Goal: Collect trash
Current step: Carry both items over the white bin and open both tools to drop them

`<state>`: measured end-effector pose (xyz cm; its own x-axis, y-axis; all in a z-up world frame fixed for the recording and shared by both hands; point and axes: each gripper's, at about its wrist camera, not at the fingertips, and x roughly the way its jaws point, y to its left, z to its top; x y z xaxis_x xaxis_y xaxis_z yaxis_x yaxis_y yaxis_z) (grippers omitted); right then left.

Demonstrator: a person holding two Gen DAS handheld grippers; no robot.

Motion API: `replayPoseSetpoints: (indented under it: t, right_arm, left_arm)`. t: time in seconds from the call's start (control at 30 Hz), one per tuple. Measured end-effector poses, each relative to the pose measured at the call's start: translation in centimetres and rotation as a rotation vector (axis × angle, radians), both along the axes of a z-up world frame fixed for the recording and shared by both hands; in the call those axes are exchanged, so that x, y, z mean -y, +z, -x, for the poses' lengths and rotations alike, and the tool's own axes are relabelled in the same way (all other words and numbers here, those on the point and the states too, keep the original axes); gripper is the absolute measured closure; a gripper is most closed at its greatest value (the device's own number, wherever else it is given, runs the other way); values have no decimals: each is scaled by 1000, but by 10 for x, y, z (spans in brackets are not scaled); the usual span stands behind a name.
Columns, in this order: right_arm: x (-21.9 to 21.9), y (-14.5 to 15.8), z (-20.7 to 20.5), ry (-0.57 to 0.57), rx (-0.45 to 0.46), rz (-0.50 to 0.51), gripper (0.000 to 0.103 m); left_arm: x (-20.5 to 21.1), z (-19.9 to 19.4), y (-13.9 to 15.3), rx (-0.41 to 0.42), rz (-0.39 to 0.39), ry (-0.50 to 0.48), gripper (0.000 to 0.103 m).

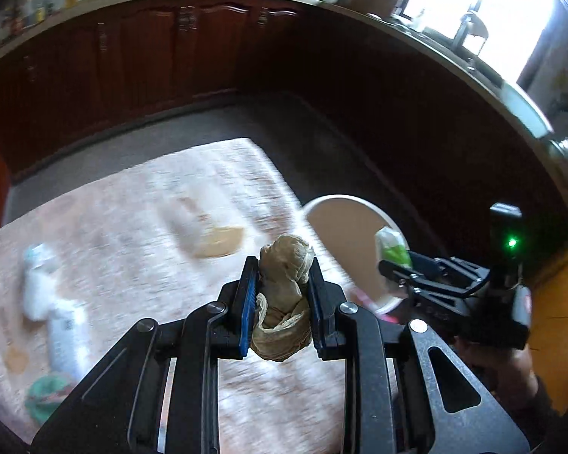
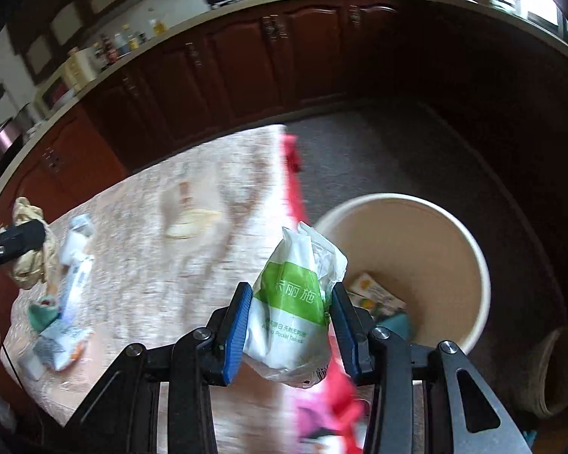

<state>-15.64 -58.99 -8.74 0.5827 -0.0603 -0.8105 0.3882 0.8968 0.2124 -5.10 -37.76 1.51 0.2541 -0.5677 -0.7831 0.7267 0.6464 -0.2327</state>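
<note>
the left hand-held gripper (image 1: 282, 287) is clamped narrow on a crumpled brown paper wad (image 1: 284, 299), held above the worktop (image 1: 132, 227) near its edge. the right hand-held gripper (image 2: 291, 325) is closed at a wider gap on a green and white tissue packet (image 2: 295, 302), which hangs just at the rim of the round beige bin (image 2: 477, 265) standing on the floor beside the worktop. a few bits of rubbish already lie in the bin's bottom.

both pieces look light and soft. the paper wad is squashed and springy, so it should grip easily anywhere across its bulk and drop freely once let go. the tissue packet is thin plastic film, probably slick and nearly empty; holding it across its broad middle, as here, seems safer than pinching a loose corner, which could slide out.

more rubbish waits on the worktop: a white wrapper or bottle (image 1: 53, 321) on the left side, a green scrap (image 1: 45, 393) close by it, and a pale tan piece (image 1: 219, 242) further in, all blurred. they too look light and crushable, best taken by their thickest part.
</note>
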Motion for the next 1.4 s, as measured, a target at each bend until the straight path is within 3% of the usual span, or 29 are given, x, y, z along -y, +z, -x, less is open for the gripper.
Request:
replayPoseSetpoints:
  t: [0.13, 0.27, 0.43, 0.5, 0.53, 0.57, 0.67, 1.03, 1.4]
  right_arm:
    - [34, -6, 19, -75, -12, -11, 63]
    - [55, -16, 27, -119, -35, -25, 63]
    - [75, -31, 30, -160, -63, -46, 63]
    - [78, -38, 29, -172, -78, -49, 63]
    - [80, -41, 28, -177, -85, -48, 63]
    - [82, -44, 28, -181, -97, -45, 58]
    - [85, -49, 29, -195, -119, -6, 34]
    - [88, -55, 31, -218, -132, -23, 33]
    - [71, -38, 25, -209, -87, -1, 33]
  left_arm:
    - [39, 5, -7, -41, 18, -40, 81]
    - [76, 2, -22, -143, 50, -78, 81]
    - [103, 1, -41, -184, 72, -89, 80]
    - [112, -1, -52, -202, 75, -80, 75]
    - [114, -1, -56, -210, 71, -78, 66]
    - [117, -2, -61, -215, 57, -68, 54]
    - [118, -1, -69, -225, 53, -64, 44]
    - [98, -5, -64, -168, 24, -26, 44]
    - [68, 1, -51, -44, -3, 28, 44]
